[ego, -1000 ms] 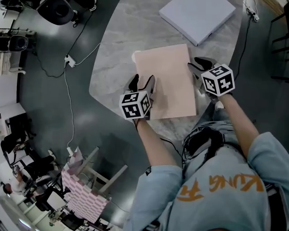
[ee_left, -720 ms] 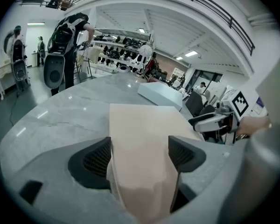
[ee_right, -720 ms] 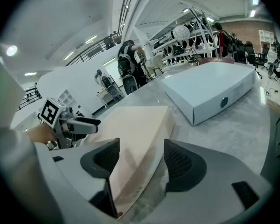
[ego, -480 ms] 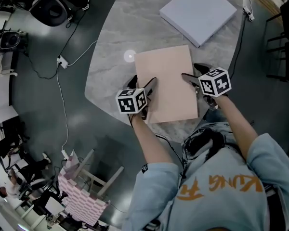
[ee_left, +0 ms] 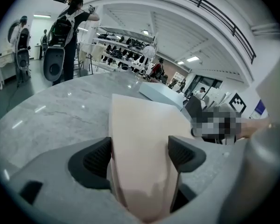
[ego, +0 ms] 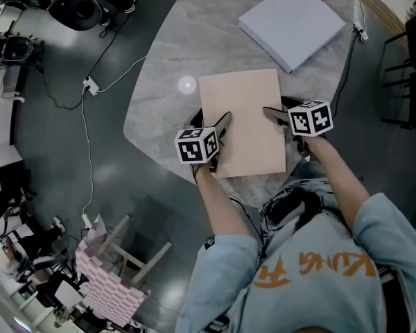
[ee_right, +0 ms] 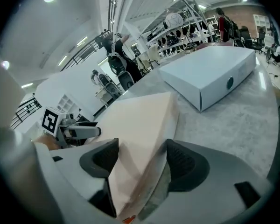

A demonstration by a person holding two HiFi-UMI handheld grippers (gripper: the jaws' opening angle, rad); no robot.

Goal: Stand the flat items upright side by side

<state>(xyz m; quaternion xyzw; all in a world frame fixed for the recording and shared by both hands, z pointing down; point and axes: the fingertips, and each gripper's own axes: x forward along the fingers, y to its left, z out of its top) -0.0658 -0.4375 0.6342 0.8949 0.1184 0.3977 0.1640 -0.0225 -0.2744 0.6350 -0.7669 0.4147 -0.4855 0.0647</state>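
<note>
A flat beige box (ego: pixel 243 120) lies on the grey marble table (ego: pixel 166 61), near its front edge. My left gripper (ego: pixel 211 120) straddles the box's left edge. In the left gripper view the beige box (ee_left: pixel 144 134) fills the space between both pads, which touch it. My right gripper (ego: pixel 277 109) straddles the right edge and its jaws are closing. In the right gripper view one pad lies against the top of the box (ee_right: pixel 140 120), and a strip of table shows between the other pad and the box's side.
A second flat item, a pale white box (ego: pixel 291 23), lies at the table's far right, also in the right gripper view (ee_right: pixel 210 73). The table's rounded front edge is just below the grippers. A power strip (ego: pixel 90 85) and cables lie on the floor at left.
Both grippers have moved in over the beige box's side edges and their jaws stand wider apart. The box itself has hardly shifted on the table.
</note>
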